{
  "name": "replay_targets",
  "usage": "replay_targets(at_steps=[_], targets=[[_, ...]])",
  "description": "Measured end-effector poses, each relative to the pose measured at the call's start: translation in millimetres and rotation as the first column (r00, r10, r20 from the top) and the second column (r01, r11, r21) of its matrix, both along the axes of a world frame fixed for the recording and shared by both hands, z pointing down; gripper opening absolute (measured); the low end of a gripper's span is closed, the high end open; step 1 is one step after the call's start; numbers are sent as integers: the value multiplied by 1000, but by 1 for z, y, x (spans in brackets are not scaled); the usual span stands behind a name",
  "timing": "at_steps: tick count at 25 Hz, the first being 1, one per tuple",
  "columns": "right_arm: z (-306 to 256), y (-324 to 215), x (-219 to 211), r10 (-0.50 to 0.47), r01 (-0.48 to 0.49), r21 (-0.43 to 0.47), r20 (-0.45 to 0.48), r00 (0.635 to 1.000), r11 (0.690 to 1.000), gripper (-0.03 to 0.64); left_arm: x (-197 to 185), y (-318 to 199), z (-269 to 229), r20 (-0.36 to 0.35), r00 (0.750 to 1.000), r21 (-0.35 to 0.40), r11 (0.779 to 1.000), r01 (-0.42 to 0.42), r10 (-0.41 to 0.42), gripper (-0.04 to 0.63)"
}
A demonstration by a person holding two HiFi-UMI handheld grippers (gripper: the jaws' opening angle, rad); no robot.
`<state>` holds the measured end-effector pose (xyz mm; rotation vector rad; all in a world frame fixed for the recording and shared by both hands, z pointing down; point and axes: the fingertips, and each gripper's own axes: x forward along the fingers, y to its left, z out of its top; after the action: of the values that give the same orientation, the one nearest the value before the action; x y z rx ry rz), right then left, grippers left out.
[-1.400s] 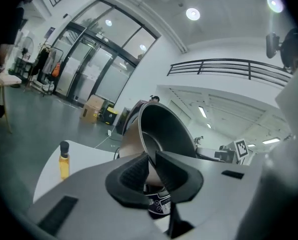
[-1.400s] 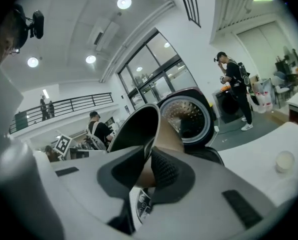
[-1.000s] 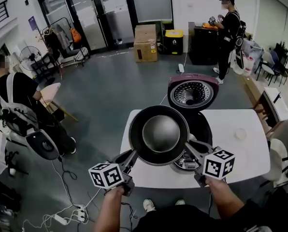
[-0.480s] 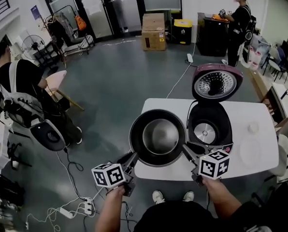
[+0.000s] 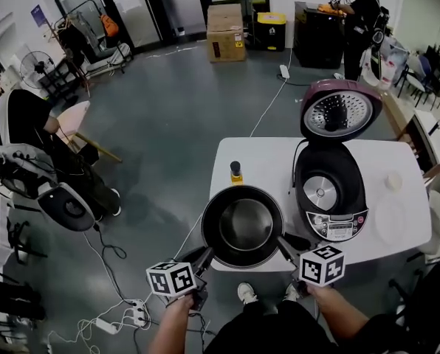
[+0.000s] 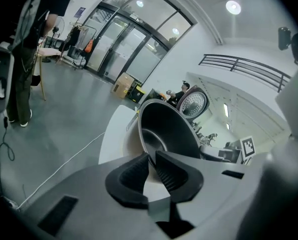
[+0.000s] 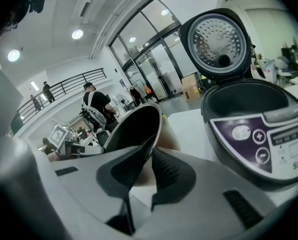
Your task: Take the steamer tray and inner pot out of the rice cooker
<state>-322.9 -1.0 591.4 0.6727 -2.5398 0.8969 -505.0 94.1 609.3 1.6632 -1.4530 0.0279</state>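
Note:
The dark round inner pot (image 5: 243, 226) hangs low over the white table's (image 5: 260, 164) near left part, held by its rim from both sides. My left gripper (image 5: 207, 255) is shut on the pot's left rim (image 6: 148, 156), and my right gripper (image 5: 283, 246) is shut on its right rim (image 7: 151, 144). To the pot's right stands the rice cooker (image 5: 331, 192) with its purple lid (image 5: 339, 109) up and its cavity empty, also seen in the right gripper view as the rice cooker (image 7: 254, 119). No steamer tray shows.
A small dark-capped bottle (image 5: 236, 172) stands on the table just beyond the pot. A small white disc (image 5: 392, 181) lies at the table's right. A person (image 5: 24, 142) sits at the left, another person (image 5: 362, 17) stands at the back. Cables (image 5: 102, 316) lie on the floor.
Both grippers have carried the pot away from above the cooker, down and leftward toward the table's near left. The cooker's empty cavity has come into full sight.

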Motion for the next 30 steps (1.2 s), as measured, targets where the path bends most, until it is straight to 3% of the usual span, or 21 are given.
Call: replay_targets(at_steps=[7,12,15,17,19,20,23,26,30], targets=[[51,4,2,42,-45,-65,-45,998,997,55,-1,2,43,-46,999,-66,998,3,-6,44],[72,-1,5,78,-82,-101,-44,996,991,57,0,-2,59,-79,996,-69,997,47,-52,46],[75,-6,5,119,-123,-56,-73,990,991,58,-3,-9,60,-78,992,-56,994,91,-96,55],[71,-7,5,137,-136,22,-111,984,991,110,-6,-11,59,-32,993,-56,992,112,-114,73],[57,-5,5,151,-138,103,-128,980,985,179,-12,-10,53,40,991,-44,990,132,-131,150],[48,-4,5,152,-134,144,-129,980,981,181,-17,-8,46,70,988,-25,990,142,-139,184],[7,0,1,132,-100,265,-105,986,959,181,-26,-11,8,185,972,72,989,131,-142,199],[-42,-3,-5,113,-79,387,-66,991,919,179,-23,-23,-37,320,939,177,982,70,-125,198],[-105,-9,-5,106,-84,528,-10,994,845,172,-2,-38,-91,438,889,301,954,-7,-132,189]])
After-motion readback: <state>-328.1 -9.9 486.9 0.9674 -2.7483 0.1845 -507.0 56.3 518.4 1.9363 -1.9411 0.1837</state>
